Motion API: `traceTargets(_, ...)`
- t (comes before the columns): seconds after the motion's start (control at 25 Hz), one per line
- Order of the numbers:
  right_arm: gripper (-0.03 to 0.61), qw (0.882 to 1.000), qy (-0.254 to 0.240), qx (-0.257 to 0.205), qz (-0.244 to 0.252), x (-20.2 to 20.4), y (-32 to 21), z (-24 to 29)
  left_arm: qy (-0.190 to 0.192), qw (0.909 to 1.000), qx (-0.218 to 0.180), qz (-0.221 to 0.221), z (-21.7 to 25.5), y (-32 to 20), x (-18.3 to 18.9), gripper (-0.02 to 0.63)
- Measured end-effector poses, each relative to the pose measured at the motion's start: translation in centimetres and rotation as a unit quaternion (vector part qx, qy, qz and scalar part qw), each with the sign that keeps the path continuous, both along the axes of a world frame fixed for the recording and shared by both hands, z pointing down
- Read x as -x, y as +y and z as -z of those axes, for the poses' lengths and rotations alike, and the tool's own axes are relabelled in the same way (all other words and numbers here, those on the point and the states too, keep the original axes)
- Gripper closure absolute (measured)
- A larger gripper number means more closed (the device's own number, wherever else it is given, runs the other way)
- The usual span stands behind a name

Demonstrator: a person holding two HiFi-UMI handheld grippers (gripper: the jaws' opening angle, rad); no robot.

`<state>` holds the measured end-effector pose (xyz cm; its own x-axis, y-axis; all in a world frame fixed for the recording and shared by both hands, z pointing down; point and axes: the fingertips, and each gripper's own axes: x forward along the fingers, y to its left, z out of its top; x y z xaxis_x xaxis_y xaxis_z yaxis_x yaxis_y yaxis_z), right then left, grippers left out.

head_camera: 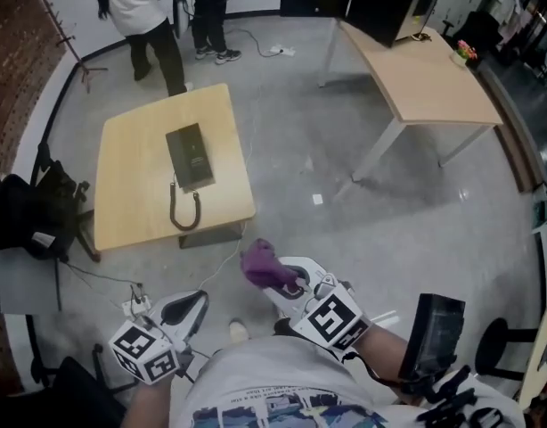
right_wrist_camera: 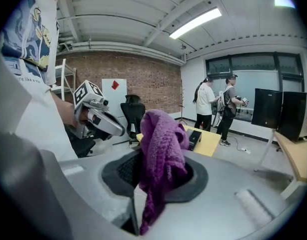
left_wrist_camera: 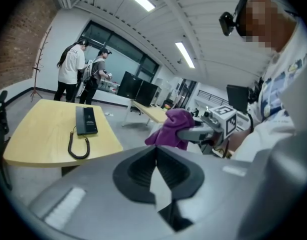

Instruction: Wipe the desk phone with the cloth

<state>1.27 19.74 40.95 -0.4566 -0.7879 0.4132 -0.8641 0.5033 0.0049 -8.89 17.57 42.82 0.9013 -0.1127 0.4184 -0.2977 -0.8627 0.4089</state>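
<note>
Jaws of the right gripper (right_wrist_camera: pixel 162 176) are clamped on a purple cloth (right_wrist_camera: pixel 161 144), which bunches up above the pads and hangs in a strip below them. In the head view this right gripper (head_camera: pixel 287 283) sits at about 6 o'clock, in the air above the floor, with the cloth (head_camera: pixel 260 261) sticking out at its 11 o'clock tip. The left gripper (left_wrist_camera: pixel 156 166) has its jaws pressed fully together with nothing between them. In the head view the left gripper (head_camera: pixel 191 303) sits at about 7 o'clock, just beside the right one and apart from it.

The desk phone (head_camera: pixel 190 156) lies well apart from both grippers, at about 11 o'clock from them, on a pale wooden table (head_camera: pixel 131 185). It is dark and flat, lying near the table's middle. Its coiled cord (head_camera: pixel 184 214) loops towards the table's near edge. The cloth touches neither phone nor table.

A second pale table (head_camera: pixel 434 87) stands at 2 o'clock on the grey floor. Two people (head_camera: pixel 149 7) stand at 12 o'clock beyond the first table, facing away.
</note>
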Motion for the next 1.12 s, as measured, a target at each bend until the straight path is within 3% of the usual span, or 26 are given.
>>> traceTargets(0.36,0.477,1.000,0.027,-0.001,0.004,6.0,2.1,0.5,0.002,0.9998,0.009,-0.019,-1.0,2.5,5.3,0.609)
traceTargets(0.68,0.478,0.999,0.042,-0.007,-0.016,8.9,3.6,0.9,0.006,0.9990,0.012,-0.042,-1.6,3.7,7.6,0.609)
traceTargets(1.12,0.479,0.997,0.061,-0.004,-0.044,8.7,5.1,1.1,0.010,0.9959,0.012,-0.089,-1.8,4.7,6.3,0.609)
